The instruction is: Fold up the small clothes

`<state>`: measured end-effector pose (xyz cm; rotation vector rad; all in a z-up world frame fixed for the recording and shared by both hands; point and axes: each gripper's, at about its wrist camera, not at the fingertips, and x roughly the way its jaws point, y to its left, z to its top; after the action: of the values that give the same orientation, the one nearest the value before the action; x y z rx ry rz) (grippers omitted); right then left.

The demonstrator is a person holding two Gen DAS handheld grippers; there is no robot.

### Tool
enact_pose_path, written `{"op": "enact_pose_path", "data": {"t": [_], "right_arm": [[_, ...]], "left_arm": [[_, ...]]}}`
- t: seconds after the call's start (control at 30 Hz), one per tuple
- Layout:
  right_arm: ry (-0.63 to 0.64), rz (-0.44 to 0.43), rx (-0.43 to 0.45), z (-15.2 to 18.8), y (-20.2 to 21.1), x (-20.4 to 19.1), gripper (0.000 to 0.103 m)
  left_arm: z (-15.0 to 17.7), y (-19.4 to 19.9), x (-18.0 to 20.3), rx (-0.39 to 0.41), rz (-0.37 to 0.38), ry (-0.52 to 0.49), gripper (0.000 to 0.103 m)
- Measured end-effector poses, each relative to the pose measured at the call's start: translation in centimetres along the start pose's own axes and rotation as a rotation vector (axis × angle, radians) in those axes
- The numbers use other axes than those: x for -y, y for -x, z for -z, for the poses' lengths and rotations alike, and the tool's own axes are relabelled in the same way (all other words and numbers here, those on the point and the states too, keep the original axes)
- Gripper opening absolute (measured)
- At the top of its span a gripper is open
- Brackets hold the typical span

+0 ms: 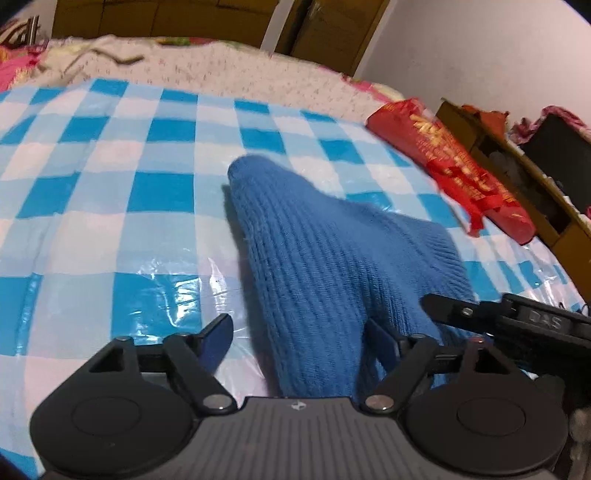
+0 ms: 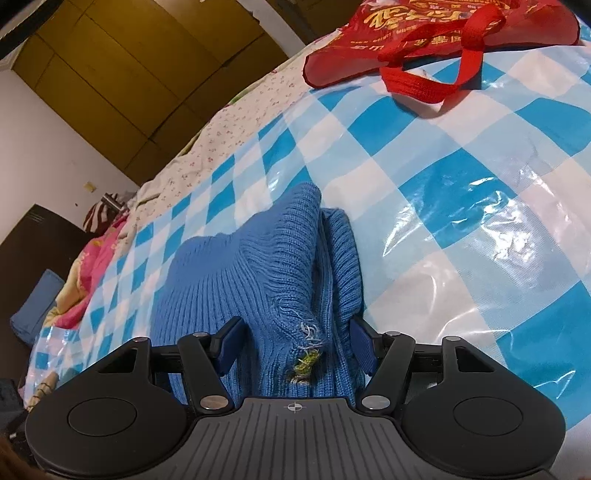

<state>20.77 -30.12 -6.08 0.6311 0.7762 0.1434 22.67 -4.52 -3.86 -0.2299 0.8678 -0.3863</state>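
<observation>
On the left, the left gripper (image 1: 295,339) stands with its jaws spread wide on either side of the blue knitted garment (image 1: 325,266), which lies bunched on the blue-and-white checked plastic sheet (image 1: 110,221). Further right, the right gripper (image 2: 295,339) also has its jaws parted, the garment's ribbed folds and a frayed patch (image 2: 306,354) lying between them. A red bag (image 2: 424,33) rests at the sheet's far right edge.
</observation>
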Motion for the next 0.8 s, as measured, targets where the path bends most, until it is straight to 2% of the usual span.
{"op": "enact_pose_path", "data": {"t": [0.03, 0.07, 0.1, 0.13, 0.2, 0.33, 0.47, 0.67, 0.8], "right_arm": [[-0.001, 0.0, -0.003, 0.0, 0.0, 0.0, 0.062], [-0.001, 0.001, -0.006, 0.0, -0.1, -0.1, 0.06], [0.001, 0.002, -0.014, 0.0, -0.1, -0.2, 0.057], [0.0, 0.003, -0.022, 0.0, -0.2, -0.3, 0.051], [-0.004, 0.003, -0.037, 0.2, -0.3, -0.6, 0.045], [0.013, -0.013, -0.066, 0.4, -0.1, -2.1, 0.036], [0.055, -0.047, -0.107, 1.5, -0.1, -4.3, 0.035], [0.134, -0.113, -0.166, 4.6, -1.5, -9.4, 0.035], [0.184, -0.091, -0.16, 6.1, -1.7, -11.8, 0.035]], "left_arm": [[-0.1, 0.0, 0.1, 0.002, 0.002, 0.003, 0.088], [0.0, 0.1, 0.4, 0.007, 0.007, -0.009, 0.078], [0.2, 0.3, 0.6, 0.011, 0.025, -0.022, 0.062], [0.4, 0.6, 0.8, 0.014, 0.043, -0.027, 0.06], [0.8, 1.3, 1.0, 0.03, 0.031, -0.048, 0.055], [0.8, 2.8, -0.4, 0.042, 0.033, -0.017, 0.051], [1.5, 5.5, -2.7, 0.061, 0.016, -0.014, 0.051], [2.7, 9.5, -7.9, 0.097, -0.068, 0.041, 0.051], [3.6, 11.5, -9.9, 0.111, -0.123, 0.044, 0.052]]}}
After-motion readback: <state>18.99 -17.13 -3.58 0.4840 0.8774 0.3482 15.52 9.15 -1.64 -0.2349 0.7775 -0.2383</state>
